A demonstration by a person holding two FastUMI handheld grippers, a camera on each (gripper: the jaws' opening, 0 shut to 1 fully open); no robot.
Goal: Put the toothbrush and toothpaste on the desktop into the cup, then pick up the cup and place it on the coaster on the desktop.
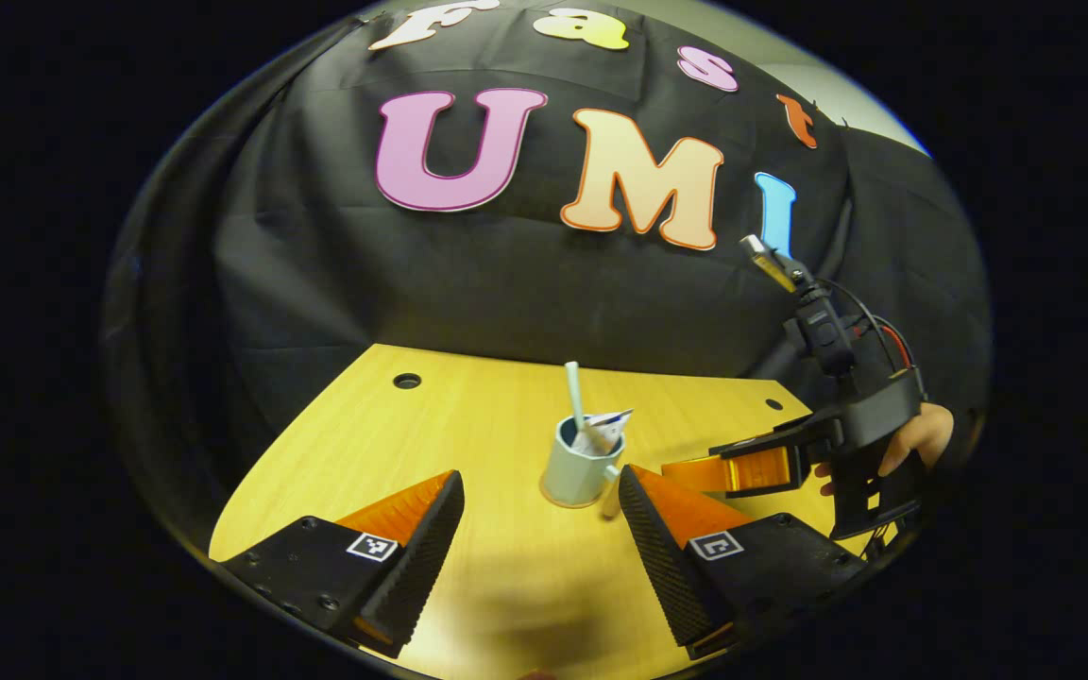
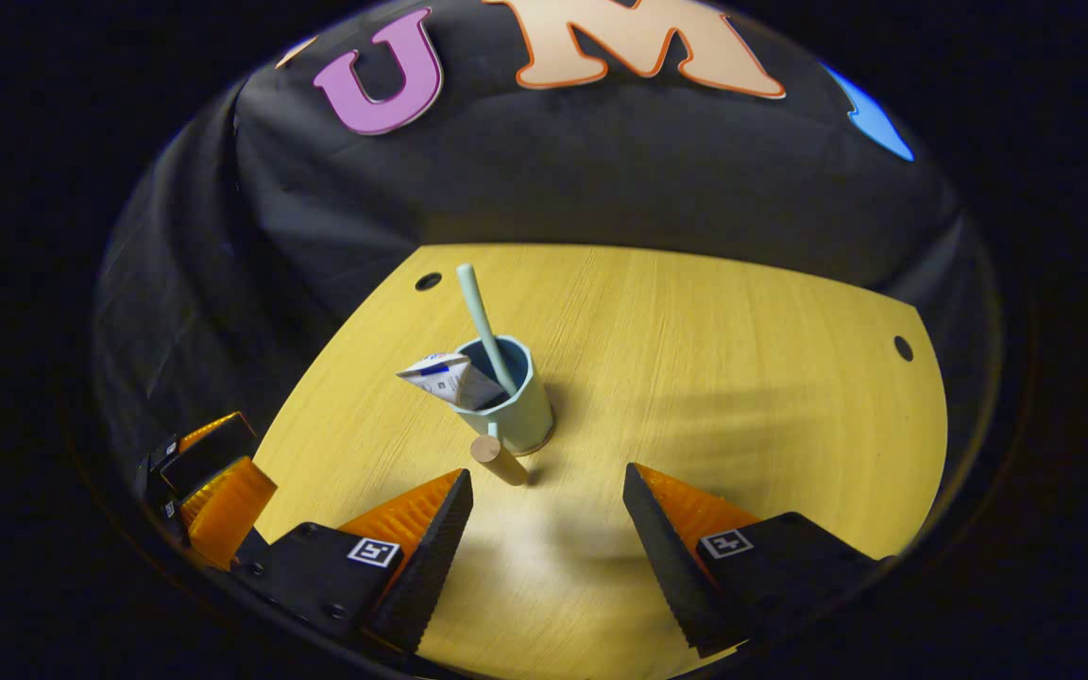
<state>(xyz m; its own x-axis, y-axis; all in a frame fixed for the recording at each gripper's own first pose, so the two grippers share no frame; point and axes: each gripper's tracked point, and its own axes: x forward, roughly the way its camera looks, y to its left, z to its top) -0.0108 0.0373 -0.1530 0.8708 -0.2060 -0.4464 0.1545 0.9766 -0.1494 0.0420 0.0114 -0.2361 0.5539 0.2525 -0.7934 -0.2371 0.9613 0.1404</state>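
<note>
A pale blue cup [image 1: 574, 469] stands upright on the wooden desktop [image 1: 468, 425], its wooden handle [image 1: 612, 493] pointing toward me. Inside it a pale green toothbrush [image 1: 574, 392] stands up and a white toothpaste tube [image 1: 606, 430] leans against it. A thin brownish edge shows under the cup's base; I cannot tell whether that is the coaster. My left gripper [image 1: 541, 482] is open, just short of the cup. In the right gripper view, the cup [image 2: 516, 406], toothbrush [image 2: 483, 321], toothpaste [image 2: 445, 378] and handle [image 2: 497, 459] sit just ahead of my open right gripper [image 2: 549, 480].
The right gripper [image 1: 742, 469] and the hand [image 1: 917, 434] holding it are right of the cup. The left gripper [image 2: 218, 477] shows at the left edge of the right gripper view. The desktop has cable holes [image 2: 428, 280] [image 2: 903, 348] near its back edge. Black cloth walls the back.
</note>
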